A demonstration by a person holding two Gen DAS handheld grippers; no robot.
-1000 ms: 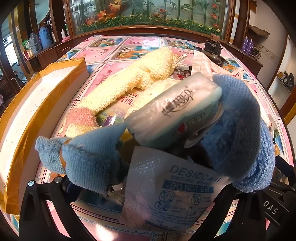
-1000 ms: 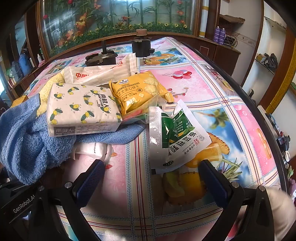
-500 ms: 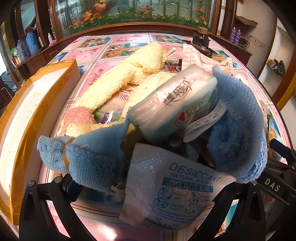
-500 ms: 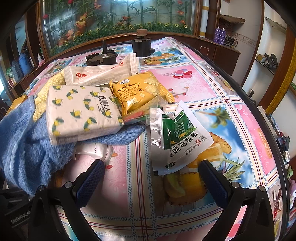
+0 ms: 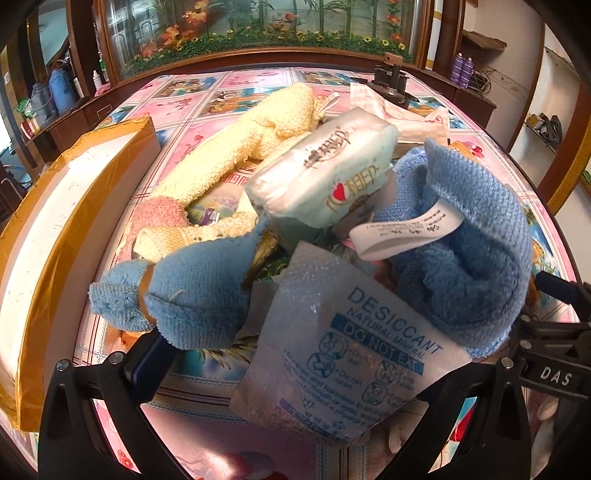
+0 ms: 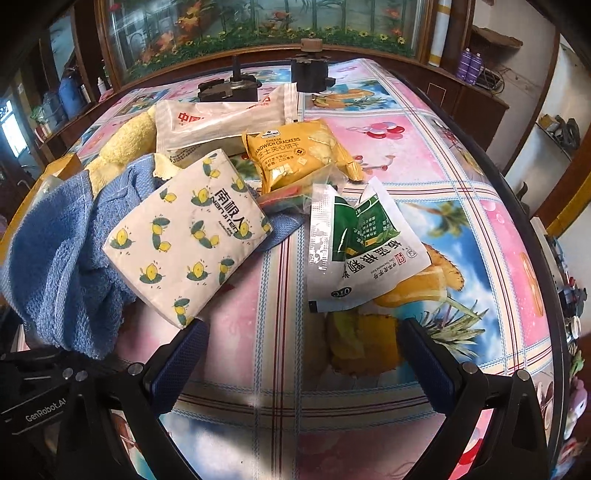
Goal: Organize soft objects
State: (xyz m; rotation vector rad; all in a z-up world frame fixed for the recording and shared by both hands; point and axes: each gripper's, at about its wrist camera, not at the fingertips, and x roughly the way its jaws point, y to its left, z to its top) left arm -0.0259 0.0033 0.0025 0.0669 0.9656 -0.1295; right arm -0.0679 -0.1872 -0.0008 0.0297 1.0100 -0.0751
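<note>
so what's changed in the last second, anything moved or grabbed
The lemon-print tissue pack has tipped, its near corner now hanging down toward the right gripper, as the blue towel beneath it bunched up and lifted. The left gripper still has the towel and desiccant packet between its fingers. The right gripper stays open and empty; cracker packet and green sachet unmoved.

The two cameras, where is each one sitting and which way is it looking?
Left wrist: sits on the left tool, looking forward over the table; shows its two black fingers, a desiccant packet between them, and a blue towel.
Right wrist: sits on the right tool, looking forward over a lemon-print tissue pack and a green-and-white sachet; shows its open fingers.
Shared: both see the blue towel, the yellow towel and the aquarium behind.
</note>
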